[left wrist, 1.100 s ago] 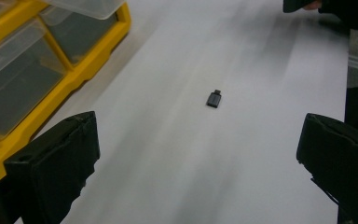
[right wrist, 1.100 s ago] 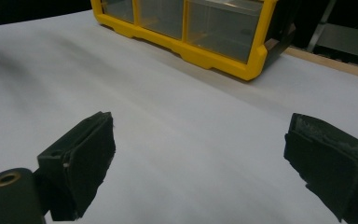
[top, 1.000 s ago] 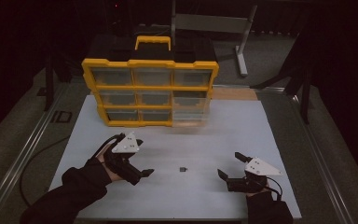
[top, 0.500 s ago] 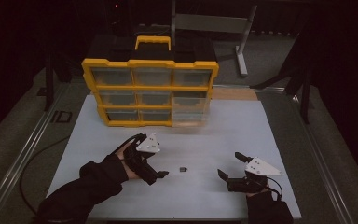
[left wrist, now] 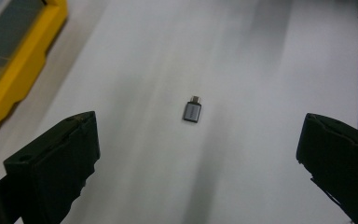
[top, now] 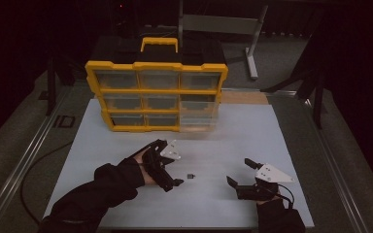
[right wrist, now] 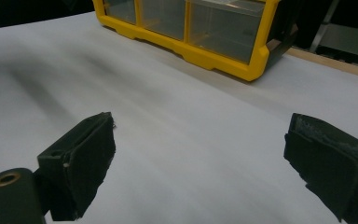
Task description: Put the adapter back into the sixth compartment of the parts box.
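Note:
A small grey adapter plug lies flat on the white table mat. My left gripper is open just left of it. In the left gripper view the plug lies ahead, between the two wide-spread jaws, untouched. My right gripper rests open near the front right of the mat, with nothing between its jaws. A yellow organiser case with clear drawers stands upright at the back of the mat.
The organiser's yellow handle sticks up at the back. A metal rail and a cable run along the table's left side. A grey stand is behind the case. Bare mat lies between the grippers and the organiser.
My left gripper has moved right across the mat, up to the small plug, with its jaws still apart. The right gripper has stayed put.

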Demonstrator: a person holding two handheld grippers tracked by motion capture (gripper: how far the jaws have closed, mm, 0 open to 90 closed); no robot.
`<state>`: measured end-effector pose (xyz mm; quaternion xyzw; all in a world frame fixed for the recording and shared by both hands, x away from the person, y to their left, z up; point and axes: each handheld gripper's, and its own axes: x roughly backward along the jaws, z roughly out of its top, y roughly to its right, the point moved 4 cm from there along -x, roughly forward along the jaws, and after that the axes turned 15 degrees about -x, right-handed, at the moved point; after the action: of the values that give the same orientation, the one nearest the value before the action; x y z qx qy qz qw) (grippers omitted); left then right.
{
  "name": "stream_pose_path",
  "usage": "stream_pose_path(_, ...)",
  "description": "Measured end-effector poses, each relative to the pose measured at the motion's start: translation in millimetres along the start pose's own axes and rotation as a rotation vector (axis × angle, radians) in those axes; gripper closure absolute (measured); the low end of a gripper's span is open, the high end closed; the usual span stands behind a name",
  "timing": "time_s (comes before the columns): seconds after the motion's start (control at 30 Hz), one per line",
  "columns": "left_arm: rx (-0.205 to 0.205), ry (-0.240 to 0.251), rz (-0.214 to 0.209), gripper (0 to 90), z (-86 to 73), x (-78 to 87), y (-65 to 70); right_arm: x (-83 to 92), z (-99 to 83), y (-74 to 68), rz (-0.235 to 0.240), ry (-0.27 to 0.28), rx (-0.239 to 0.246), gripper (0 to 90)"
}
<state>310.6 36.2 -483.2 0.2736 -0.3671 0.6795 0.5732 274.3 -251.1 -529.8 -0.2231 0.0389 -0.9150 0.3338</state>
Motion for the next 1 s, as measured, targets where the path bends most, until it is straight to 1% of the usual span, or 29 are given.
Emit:
stream_pose_path(0.03, -0.011, -0.013, -0.004, 0.5, 0.9, -1.3, -0.5, 0.0, -0.1, 0.0, -0.001, -0.002, 0.000, 8.4)
stream_pose_path(0.07, -0.008, -0.010, -0.006, 0.5, 1.8, -2.7, -0.5, -0.2, -0.2, 0.0, -0.002, -0.003, 0.002, 8.4)
stream_pose_path(0.17, -0.019, -0.031, -0.027, 0.5, 4.4, -6.4, -1.4, -0.3, -0.1, 0.1, -0.003, -0.003, 0.003, 8.4)
stream_pose_path(0.33, -0.033, -0.056, -0.045, 0.5, 7.2, -14.8, -0.8, -0.1, -0.4, 0.3, 0.002, -0.003, 0.000, 8.4)
stream_pose_path(0.37, -0.029, -0.059, -0.049, 0.5, 7.7, -17.1, -0.2, -0.2, -0.3, 0.3, 0.001, -0.002, -0.001, 8.4)
stream_pose_path(0.4, -0.038, -0.076, -0.056, 0.5, 7.5, -19.3, -0.7, -0.2, -0.3, 0.4, -0.001, -0.004, 0.003, 8.4)
stream_pose_path(0.47, -0.032, -0.082, -0.062, 0.5, 7.5, -23.2, -0.6, -0.1, -0.3, 0.6, 0.000, -0.002, -0.001, 8.4)
stream_pose_path(0.5, -0.039, -0.092, -0.069, 0.5, 7.3, -25.2, -1.2, -0.2, -0.3, 0.6, -0.003, -0.002, -0.001, 8.4)
stream_pose_path(0.53, -0.031, -0.090, -0.069, 0.5, 7.5, -27.1, -1.1, -0.2, -0.5, 0.6, -0.004, -0.004, 0.001, 8.3)
stream_pose_path(0.63, -0.034, -0.100, -0.083, 0.5, 8.1, -31.0, -1.3, -0.2, -0.4, 0.5, -0.004, -0.003, -0.002, 8.4)
stream_pose_path(0.7, -0.043, -0.118, -0.096, 0.5, 8.3, -34.5, -1.1, 0.0, -0.2, 0.6, -0.002, 0.000, -0.002, 8.4)
stream_pose_path(0.77, -0.042, -0.129, -0.107, 0.5, 8.4, -38.6, -0.8, 0.0, -0.3, 0.7, -0.003, -0.001, -0.001, 8.4)
stream_pose_path(0.83, -0.045, -0.134, -0.109, 0.5, 8.5, -40.6, -0.9, 0.1, -0.4, 0.6, -0.002, -0.001, -0.004, 8.4)
stream_pose_path(0.87, -0.046, -0.148, -0.117, 0.5, 8.2, -44.7, -1.4, -0.1, -0.4, 0.7, -0.002, -0.001, -0.002, 8.4)
stream_pose_path(1.0, -0.050, -0.166, -0.135, 0.5, 7.7, -52.1, -1.8, 0.0, -0.6, 0.7, -0.001, -0.004, 0.000, 8.4)
